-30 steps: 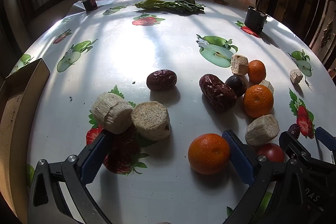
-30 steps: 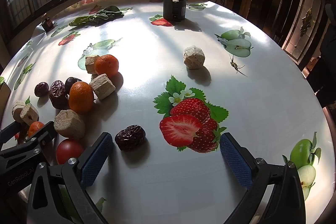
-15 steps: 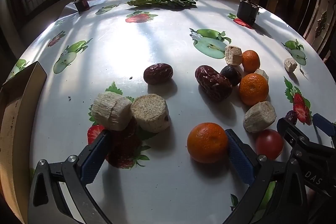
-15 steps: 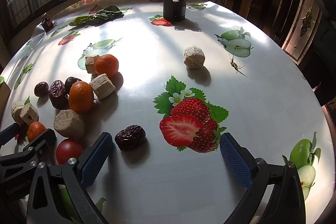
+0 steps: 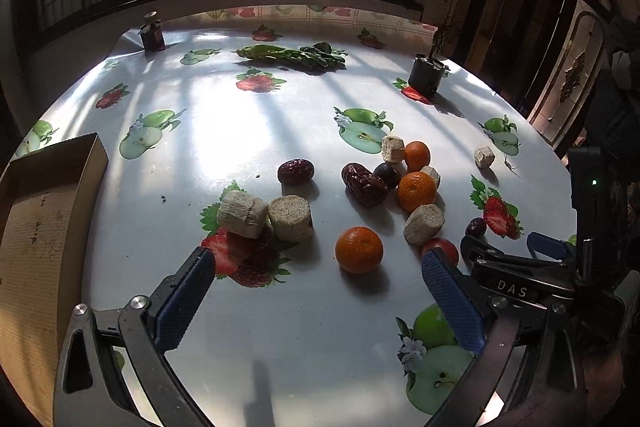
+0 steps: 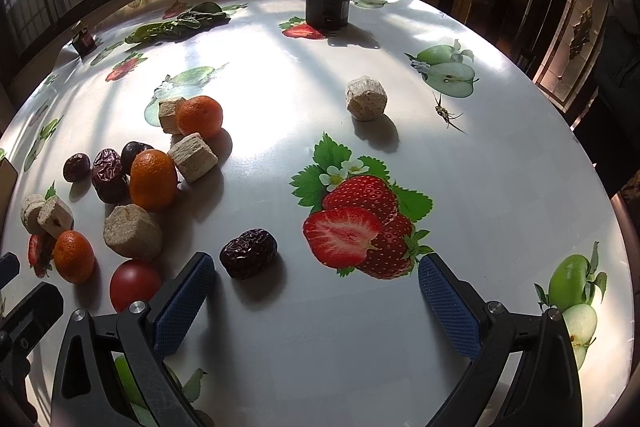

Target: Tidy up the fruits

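In the left wrist view, the left gripper is seen spread wide and empty above the table; a mandarin lies just ahead between its fingers, with two pale cut chunks to the left and a cardboard box at the table's left edge. In the right wrist view, the right gripper is likewise held apart and empty, a wrinkled red date lying near its left finger and a tomato just outside it.
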